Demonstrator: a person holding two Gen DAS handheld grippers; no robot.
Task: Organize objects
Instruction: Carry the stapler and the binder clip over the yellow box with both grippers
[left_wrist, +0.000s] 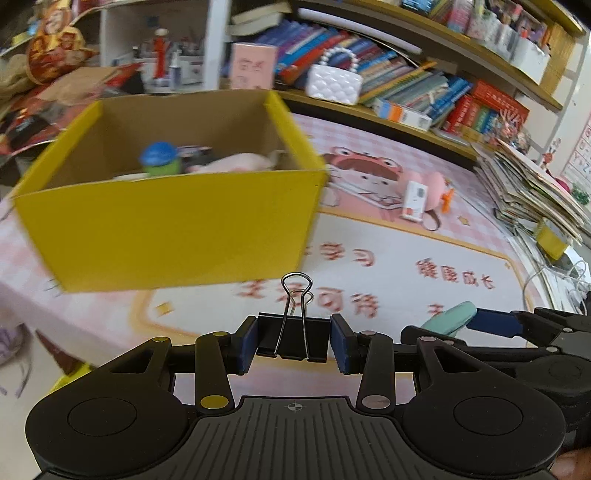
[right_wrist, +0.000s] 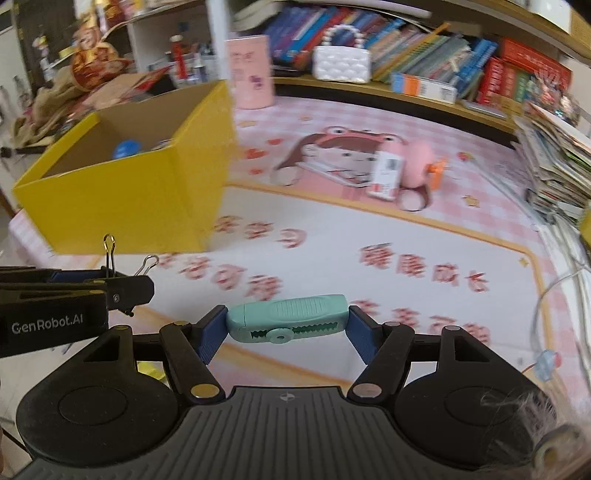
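Carrying both finds toward the yellow box (left_wrist: 166, 225): left gripper (left_wrist: 293, 341) clamps the binder clip (left_wrist: 293, 338), right gripper (right_wrist: 286, 326) pinches the teal tape roller (right_wrist: 288, 319) endwise, apparently for dropping in.

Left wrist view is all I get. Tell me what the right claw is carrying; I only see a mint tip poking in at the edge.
Observer: The right claw is shut on a mint-green plastic correction tape dispenser, gripped end to end.
Operator: Describe its underside.
Observer: It has a toothed slot and a small round hub facing the camera.
Operator: Say what sits behind the yellow cardboard box; it blocks me.
Observer: A pink cylindrical container stands on the pink checked desk mat by the box's far corner; your view shows only its top.
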